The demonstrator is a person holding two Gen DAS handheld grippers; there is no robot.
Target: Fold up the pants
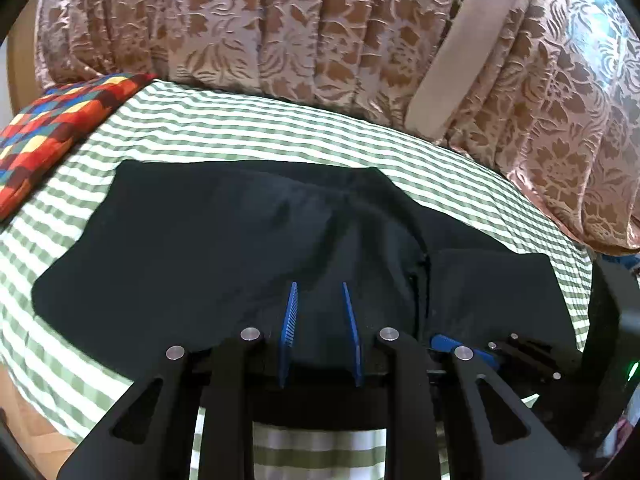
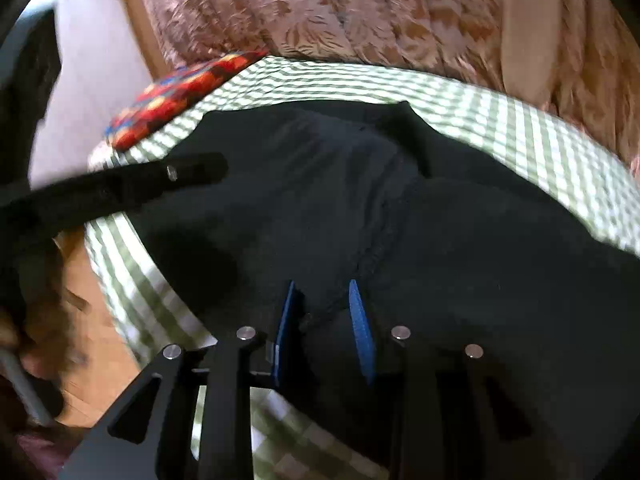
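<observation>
Black pants (image 1: 224,240) on green-checked sheet (image 1: 248,128); checked margin bare along far and left edges. Left gripper (image 1: 320,292) and right gripper (image 2: 324,292) each clench pants fabric at the near edge.

A: Far side at 12 is closed off by the floral curtain (image 1: 320,28), which hangs right down to the edge of the checked sheet (image 1: 248,128).
B: Left?
A: A patchwork cushion (image 1: 52,132) sits on the sheet at 10, near the corner of the black pants (image 1: 208,236) but apart from them. A bare strip of sheet runs between the pants and the curtain, 11 to 2.
B: Right?
A: In the left wrist view the right gripper (image 1: 466,348) crowds 4. In the right wrist view the left gripper (image 2: 172,176) bars 9. A strip of sheet is free at 6.
</observation>
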